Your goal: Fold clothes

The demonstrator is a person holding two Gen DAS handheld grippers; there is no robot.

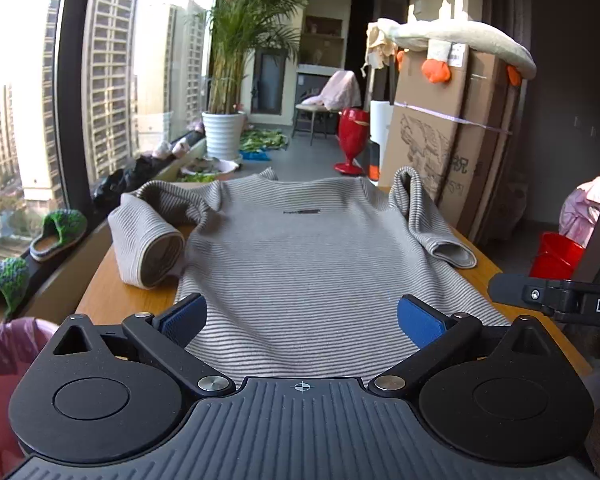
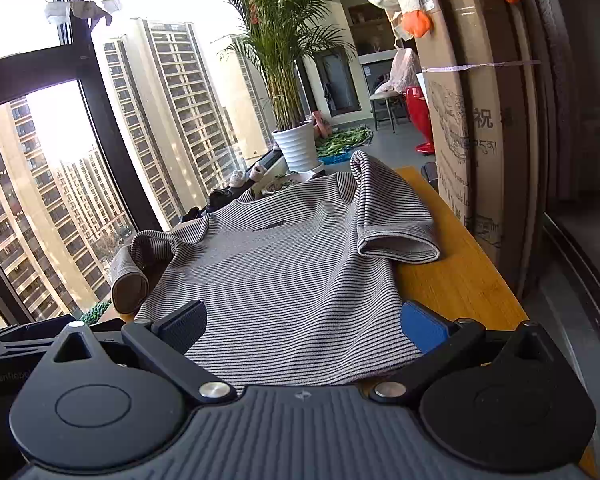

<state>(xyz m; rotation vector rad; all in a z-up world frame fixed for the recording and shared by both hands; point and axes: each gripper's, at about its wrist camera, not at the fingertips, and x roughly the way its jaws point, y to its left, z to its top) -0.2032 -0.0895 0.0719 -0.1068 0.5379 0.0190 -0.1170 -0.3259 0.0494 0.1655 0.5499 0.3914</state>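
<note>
While the striped shirt (image 1: pixel 300 248) lies flat and face up on the wooden table (image 1: pixel 112 292), both claws wait at its bottom hem. The left gripper (image 1: pixel 302 316) is spread wide and holds nothing. The right gripper (image 2: pixel 304 322) is spread wide too, with nothing in it. The shirt stretches straight away from both claws, with its collar at the far end. The long way of the shirt runs the same way the claws point. Each sleeve is flopped in a loose roll at its side. I think the hem is the nearest part to grab. Each claw looks about as near to it as the other.
</note>
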